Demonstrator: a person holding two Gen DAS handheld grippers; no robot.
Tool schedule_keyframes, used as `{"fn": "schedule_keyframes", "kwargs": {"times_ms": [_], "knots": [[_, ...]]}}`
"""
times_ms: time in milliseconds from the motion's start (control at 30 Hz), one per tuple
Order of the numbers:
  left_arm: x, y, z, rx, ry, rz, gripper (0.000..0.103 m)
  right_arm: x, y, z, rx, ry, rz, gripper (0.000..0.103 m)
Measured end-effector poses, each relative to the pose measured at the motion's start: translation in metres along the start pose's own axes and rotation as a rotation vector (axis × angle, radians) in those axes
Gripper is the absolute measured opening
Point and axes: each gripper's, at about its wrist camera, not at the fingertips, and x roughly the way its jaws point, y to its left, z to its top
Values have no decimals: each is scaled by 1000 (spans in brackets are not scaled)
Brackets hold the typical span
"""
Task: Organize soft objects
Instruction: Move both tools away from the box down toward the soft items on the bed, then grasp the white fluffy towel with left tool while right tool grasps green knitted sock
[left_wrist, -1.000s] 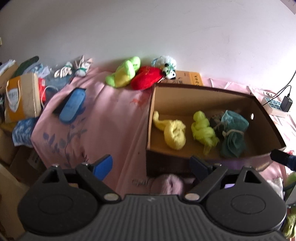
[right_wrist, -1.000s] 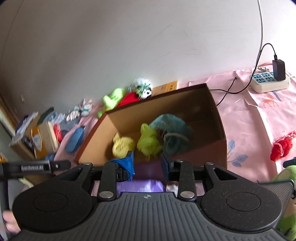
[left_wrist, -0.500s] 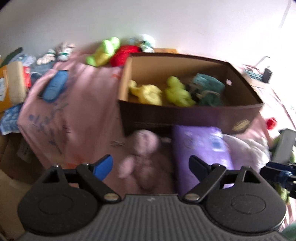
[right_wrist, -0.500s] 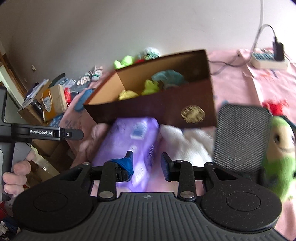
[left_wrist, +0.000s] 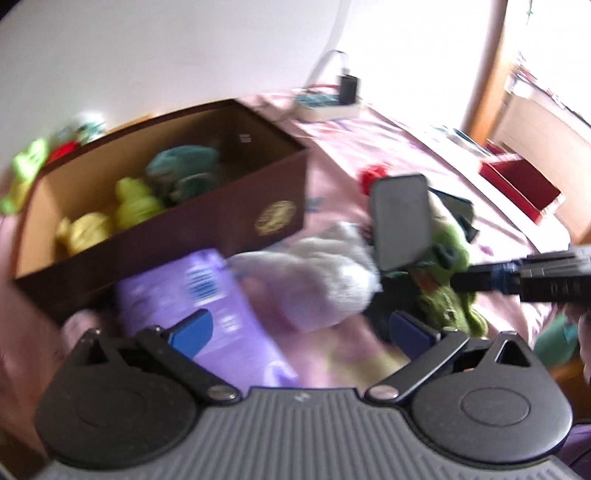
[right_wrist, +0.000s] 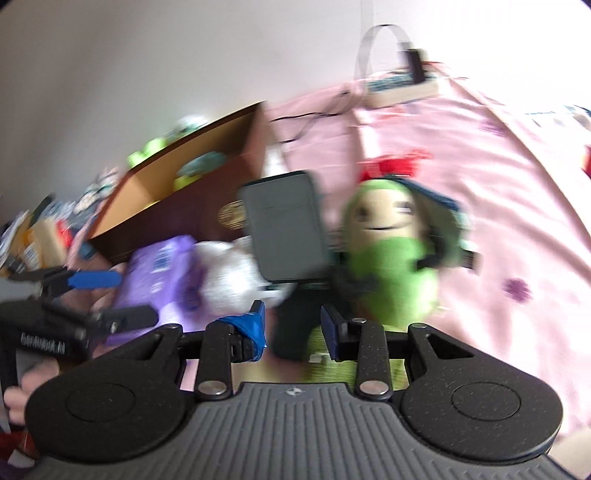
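An open brown cardboard box (left_wrist: 207, 229) on the pink bed holds yellow (left_wrist: 86, 230), lime (left_wrist: 135, 203) and teal (left_wrist: 184, 168) soft items. In front of it lie a purple pack (left_wrist: 207, 306), a white fluffy plush (left_wrist: 317, 273) and a green doll (left_wrist: 450, 258). My left gripper (left_wrist: 301, 330) hovers above the pack and the plush, its jaws opening wide with nothing clamped. Facing the green doll (right_wrist: 391, 251), my right gripper (right_wrist: 293, 326) has a narrow gap and holds nothing. The left gripper (right_wrist: 110, 297) also shows at the left of the right wrist view.
A dark grey rectangular pad (right_wrist: 284, 232) stands upright between the white plush (right_wrist: 229, 273) and the doll. A red soft item (right_wrist: 391, 166) lies behind the doll. A power strip (right_wrist: 402, 86) with cables sits by the wall. More toys (left_wrist: 26, 166) lie behind the box.
Both views have swung right and pulled back from the box toward the items in front of it. The left jaws have spread a little wider. The right jaws look the same.
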Motion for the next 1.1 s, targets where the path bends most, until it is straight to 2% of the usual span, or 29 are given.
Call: {"fn": "schedule_keyframes", "kwargs": {"times_ms": [167, 367, 433, 600, 700, 800, 867, 933, 967, 1100], "knots": [[24, -15, 5, 84, 19, -29, 102, -7, -25, -10, 108, -25, -94, 17], [48, -24, 5, 153, 55, 13, 102, 3, -39, -20, 146, 54, -106, 17], [54, -25, 7, 169, 55, 26, 102, 11, -44, -18, 141, 78, -90, 17], [76, -27, 12, 147, 104, 59, 102, 34, -61, -10, 170, 188, 34, 18], [85, -33, 12, 169, 95, 138, 101, 46, -58, -6, 111, 227, 50, 18], [88, -34, 16, 156, 93, 165, 93, 51, -56, -4, 66, 235, 75, 18], [88, -33, 17, 137, 99, 137, 69, 52, -59, -4, 65, 238, 95, 18], [90, -37, 18, 139, 102, 140, 66, 53, -64, -4, 64, 239, 115, 18], [90, -39, 17, 146, 98, 145, 60, 52, -65, -4, 58, 239, 127, 16], [83, -44, 15, 144, 91, 163, 55, 47, -71, -3, 51, 225, 154, 9]]}}
